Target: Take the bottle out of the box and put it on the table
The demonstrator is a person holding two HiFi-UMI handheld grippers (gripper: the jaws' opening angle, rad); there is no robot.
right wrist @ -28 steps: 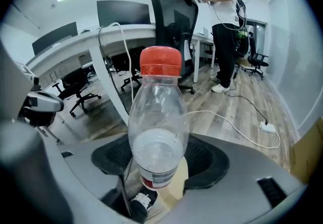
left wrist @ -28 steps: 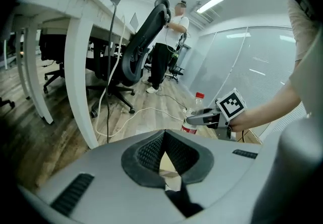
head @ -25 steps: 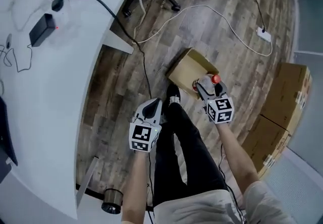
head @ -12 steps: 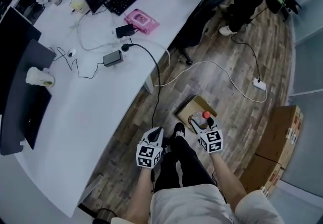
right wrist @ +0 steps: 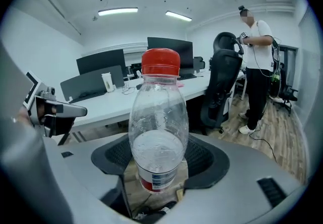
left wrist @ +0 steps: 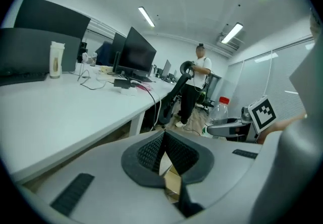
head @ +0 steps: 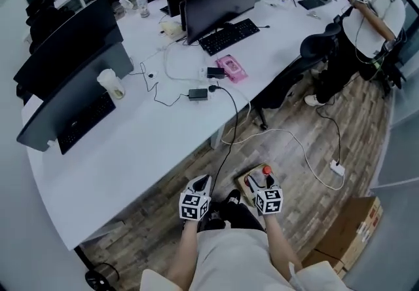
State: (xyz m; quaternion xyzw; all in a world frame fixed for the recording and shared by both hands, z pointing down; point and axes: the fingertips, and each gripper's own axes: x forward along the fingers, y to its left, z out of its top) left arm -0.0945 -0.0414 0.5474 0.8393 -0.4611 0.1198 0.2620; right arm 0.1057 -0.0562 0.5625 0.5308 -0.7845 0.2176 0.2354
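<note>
The bottle is clear thin plastic with a red cap and is only partly filled, so it is probably light, easily dented and smooth enough to slide. A moderate squeeze low on the body, near the label, looks the safest hold, and that is where the right gripper has it: the jaws pinch its lower part and it stands upright. In the head view the bottle is above the cardboard box on the floor, right of the person's legs and near of the white table. Both forearms reach forward and low, side by side. The left gripper has its pads pressed together on nothing.
</note>
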